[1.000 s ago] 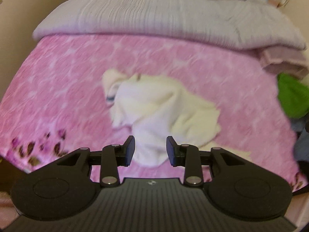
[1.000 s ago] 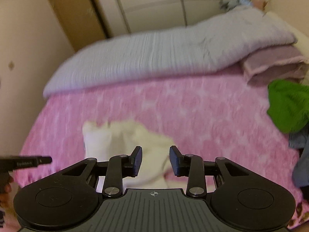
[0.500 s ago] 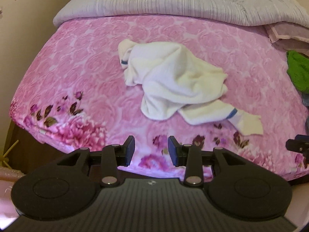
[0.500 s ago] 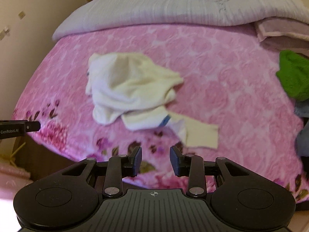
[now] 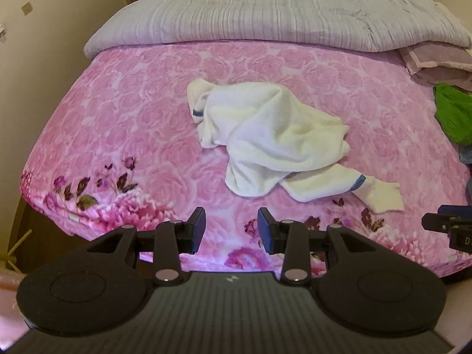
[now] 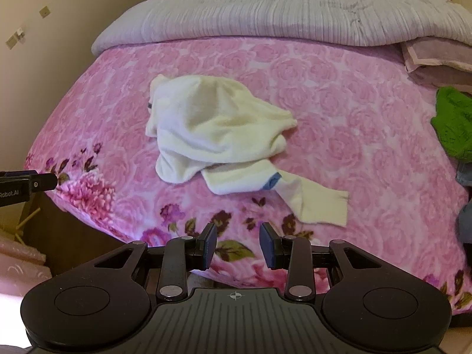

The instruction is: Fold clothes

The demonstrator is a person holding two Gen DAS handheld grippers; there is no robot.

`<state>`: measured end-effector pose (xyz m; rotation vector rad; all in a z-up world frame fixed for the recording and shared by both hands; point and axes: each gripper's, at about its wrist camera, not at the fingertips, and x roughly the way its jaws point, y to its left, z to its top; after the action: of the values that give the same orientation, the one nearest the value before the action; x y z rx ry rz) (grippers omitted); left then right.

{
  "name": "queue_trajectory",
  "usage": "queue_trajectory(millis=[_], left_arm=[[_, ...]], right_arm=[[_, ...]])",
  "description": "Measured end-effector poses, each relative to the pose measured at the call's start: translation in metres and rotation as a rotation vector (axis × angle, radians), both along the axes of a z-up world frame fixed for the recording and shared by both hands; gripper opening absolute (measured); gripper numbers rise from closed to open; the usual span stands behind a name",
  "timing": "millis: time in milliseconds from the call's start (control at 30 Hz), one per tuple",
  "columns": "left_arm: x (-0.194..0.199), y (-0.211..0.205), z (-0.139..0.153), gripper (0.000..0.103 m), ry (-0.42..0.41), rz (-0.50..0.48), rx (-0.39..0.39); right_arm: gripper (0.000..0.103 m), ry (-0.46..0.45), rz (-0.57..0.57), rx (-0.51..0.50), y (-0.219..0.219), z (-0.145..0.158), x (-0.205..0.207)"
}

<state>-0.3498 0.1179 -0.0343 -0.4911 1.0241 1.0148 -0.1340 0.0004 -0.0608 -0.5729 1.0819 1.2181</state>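
Pulled back from the bed (image 5: 124, 124) since a second ago, when both sat low over the cloth; now hovering off the near edge, with the whole cream garment (image 5: 274, 135) in view. Left hand-held gripper (image 5: 231, 230) empty, jaws parted, held above the flowered border of the pink blanket (image 6: 339, 112). Right hand-held gripper (image 6: 238, 249) likewise empty and parted, just short of the same edge, well apart from the cloth. Crumpled in a heap near the middle of the bed, the cream garment (image 6: 212, 126), one sleeve with a blue band (image 6: 273, 181) trailing toward the near right and lying flat. A second blue band (image 5: 197, 113) tucked at the far left of the heap. Across the head of the bed, a folded grey quilt (image 5: 265, 14); beside it at the right, a mauve folded cloth (image 5: 436, 59), then a green garment (image 5: 454, 115) at the right edge. Tip of the other hand-held gripper visible at each view's side.
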Motion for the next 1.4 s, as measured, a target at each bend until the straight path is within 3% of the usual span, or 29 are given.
queue_trajectory(millis=[433, 767, 1000, 1267, 1333, 1400], left_arm=[[-0.007, 0.096, -0.01, 0.035, 0.012, -0.175, -0.002], [0.006, 0.128, -0.033, 0.035, 0.034, -0.247, -0.047], [0.024, 0.127, -0.054, 0.036, 0.08, -0.246, -0.084], [0.063, 0.116, -0.075, 0.038, 0.091, -0.184, -0.119], [0.075, 0.109, -0.086, 0.042, 0.063, -0.182, -0.133], [0.088, 0.1, -0.102, 0.044, 0.027, -0.211, -0.151]], right_arm=[[0.036, 0.011, -0.178, -0.016, 0.059, -0.007, -0.033], [0.036, 0.013, -0.333, -0.059, 0.055, -0.019, -0.033], [0.036, 0.035, -0.352, -0.112, 0.043, -0.037, -0.01], [0.036, 0.067, -0.28, -0.128, 0.049, -0.062, 0.031], [0.039, 0.068, -0.277, -0.125, 0.048, -0.07, 0.047], [0.049, 0.065, -0.283, -0.13, 0.046, -0.081, 0.064]])
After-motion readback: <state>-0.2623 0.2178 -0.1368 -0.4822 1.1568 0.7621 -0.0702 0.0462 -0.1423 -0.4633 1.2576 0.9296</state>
